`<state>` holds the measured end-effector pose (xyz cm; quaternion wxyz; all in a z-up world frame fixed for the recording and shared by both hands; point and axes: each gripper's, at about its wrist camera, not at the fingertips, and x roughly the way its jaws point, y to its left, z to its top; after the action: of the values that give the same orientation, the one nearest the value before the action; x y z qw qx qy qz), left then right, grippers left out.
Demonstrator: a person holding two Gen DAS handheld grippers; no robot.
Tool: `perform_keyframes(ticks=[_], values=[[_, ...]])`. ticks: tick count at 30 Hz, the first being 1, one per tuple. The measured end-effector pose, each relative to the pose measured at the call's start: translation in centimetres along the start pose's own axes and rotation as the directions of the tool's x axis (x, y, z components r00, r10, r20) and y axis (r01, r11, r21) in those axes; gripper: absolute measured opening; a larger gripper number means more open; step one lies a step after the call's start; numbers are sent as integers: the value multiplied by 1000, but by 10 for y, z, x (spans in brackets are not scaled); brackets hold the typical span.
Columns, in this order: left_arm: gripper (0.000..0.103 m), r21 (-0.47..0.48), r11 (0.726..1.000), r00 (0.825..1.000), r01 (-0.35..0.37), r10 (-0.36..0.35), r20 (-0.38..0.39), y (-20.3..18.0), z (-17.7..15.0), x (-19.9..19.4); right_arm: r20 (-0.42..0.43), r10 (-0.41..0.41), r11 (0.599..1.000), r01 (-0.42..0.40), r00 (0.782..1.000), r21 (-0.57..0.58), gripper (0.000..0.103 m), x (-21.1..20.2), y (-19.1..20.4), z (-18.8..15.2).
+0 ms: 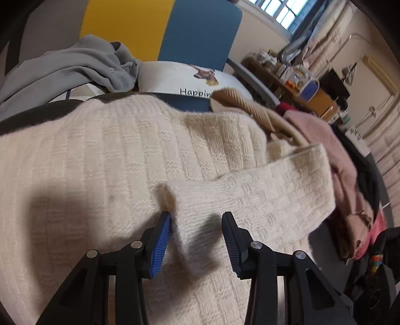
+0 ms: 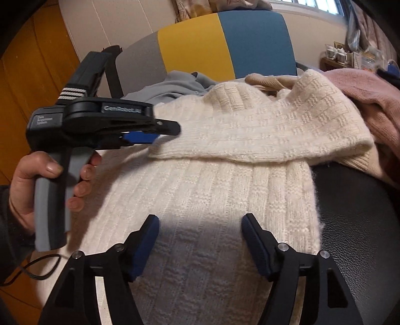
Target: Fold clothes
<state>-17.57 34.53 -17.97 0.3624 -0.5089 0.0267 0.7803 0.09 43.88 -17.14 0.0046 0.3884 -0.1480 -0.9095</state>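
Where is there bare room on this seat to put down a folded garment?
Bare black seat shows only right of the cream sweater, below the pink garment. A thin black strip lies between the sweater and the grey garment. Behind the sweater, grey, tan and pink clothes crowd together.

A lived-in home room: printed pillow (image 1: 185, 80), cluttered shelf (image 1: 295, 77), curtained window (image 1: 282, 12).

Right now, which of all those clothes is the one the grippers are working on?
The cream knitted sweater, spread flat with one sleeve folded across it. The grey, tan and pink clothes just lie bunched behind it.
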Motion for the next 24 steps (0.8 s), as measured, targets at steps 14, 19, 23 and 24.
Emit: perform_keyframes(ticks=[14,19,23,24], values=[[7,-77,979,971,186,-171,167,9,38,-72,-6,10,1000,-10,1000,-13,77,2,4,0],[7,-79,979,943,188,-157,294,37,62,-136,-11,-1,1000,1,1000,-24,78,4,5,1],[7,-106,982,935,158,-115,335,68,58,-167,-17,-17,999,17,1000,-40,79,6,7,2],[7,-111,983,936,147,-102,337,76,54,-172,-19,-21,999,20,1000,-45,80,7,8,2]])
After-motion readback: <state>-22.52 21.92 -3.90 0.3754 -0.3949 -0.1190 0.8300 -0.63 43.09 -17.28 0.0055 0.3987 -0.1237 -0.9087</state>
